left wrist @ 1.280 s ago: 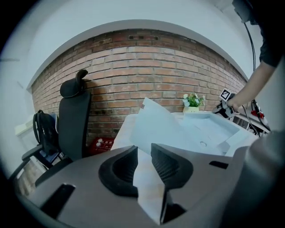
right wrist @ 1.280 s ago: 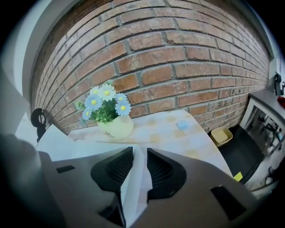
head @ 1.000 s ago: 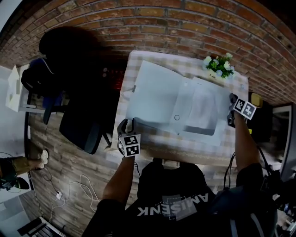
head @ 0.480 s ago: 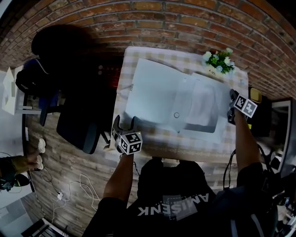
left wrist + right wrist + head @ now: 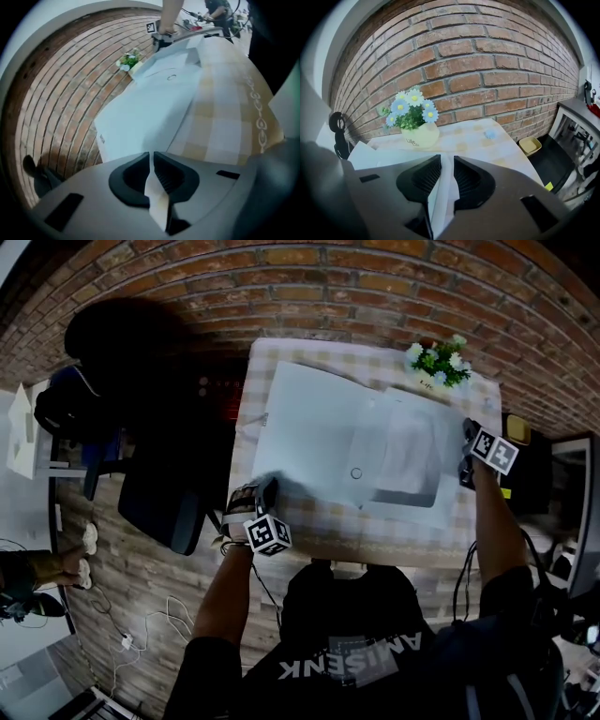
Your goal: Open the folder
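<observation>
Brick wall (image 5: 309,296) backs a small table (image 5: 323,532) under a tan-and-white checked cloth. The pale blue-white plastic folder (image 5: 309,427) lies spread open across it, one cover reaching the left edge and the pocketed half reaching the right edge. We judge the opening all but done, so what remains is settling the covers flat. Our right gripper (image 5: 443,174) is clamped on the folder's white sheet at the table's right edge, and a steady hold there should stop the folder sliding. Our left gripper (image 5: 152,163), at the near left corner, has just been closing its jaws, which pinch a thin pale strip (image 5: 157,199). Before pulling, we should check what that strip is. A tug on the cloth could drag the folder and tip the cream pot of blue-and-white daisies (image 5: 420,134) at the far right corner, so any pull should be slow and low. The strip runs white to cream, and we cannot tell whether it is the cover's corner or the cloth's hem. Our own body cuts off the near edge in the head view, and the pocket's contents are too blurred to make out.
</observation>
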Demonstrator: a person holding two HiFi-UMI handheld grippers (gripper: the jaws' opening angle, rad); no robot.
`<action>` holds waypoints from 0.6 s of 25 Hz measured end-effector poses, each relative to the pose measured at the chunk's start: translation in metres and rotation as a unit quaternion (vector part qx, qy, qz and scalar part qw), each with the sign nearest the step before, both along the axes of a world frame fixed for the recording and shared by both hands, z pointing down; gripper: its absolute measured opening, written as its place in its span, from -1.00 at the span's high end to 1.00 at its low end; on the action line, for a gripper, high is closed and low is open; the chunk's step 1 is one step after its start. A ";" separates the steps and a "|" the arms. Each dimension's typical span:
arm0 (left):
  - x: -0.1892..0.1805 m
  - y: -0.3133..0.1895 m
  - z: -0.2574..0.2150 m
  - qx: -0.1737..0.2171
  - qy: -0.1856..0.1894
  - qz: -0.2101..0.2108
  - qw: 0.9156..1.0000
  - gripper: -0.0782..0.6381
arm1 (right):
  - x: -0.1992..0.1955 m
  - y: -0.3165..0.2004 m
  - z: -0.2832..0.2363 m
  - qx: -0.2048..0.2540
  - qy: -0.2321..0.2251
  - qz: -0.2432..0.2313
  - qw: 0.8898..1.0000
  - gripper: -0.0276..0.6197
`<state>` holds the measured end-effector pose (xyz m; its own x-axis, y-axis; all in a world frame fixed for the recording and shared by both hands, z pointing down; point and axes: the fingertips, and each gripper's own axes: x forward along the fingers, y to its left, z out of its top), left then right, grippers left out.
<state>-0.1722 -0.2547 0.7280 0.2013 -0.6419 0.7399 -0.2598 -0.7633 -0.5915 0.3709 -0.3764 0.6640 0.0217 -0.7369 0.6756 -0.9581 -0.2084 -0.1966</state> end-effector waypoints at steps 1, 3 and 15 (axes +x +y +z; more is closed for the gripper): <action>0.001 0.002 0.004 -0.015 -0.006 0.017 1.000 0.73 | 0.000 0.000 0.000 0.001 0.000 0.000 1.000 0.55; -0.001 0.003 0.012 -0.057 0.000 0.026 0.998 0.76 | 0.000 -0.001 -0.001 0.002 -0.001 0.000 1.000 0.56; -0.004 0.002 0.035 -0.252 -0.087 0.008 0.964 0.76 | -0.027 0.012 -0.009 -0.018 0.006 -0.061 0.998 0.60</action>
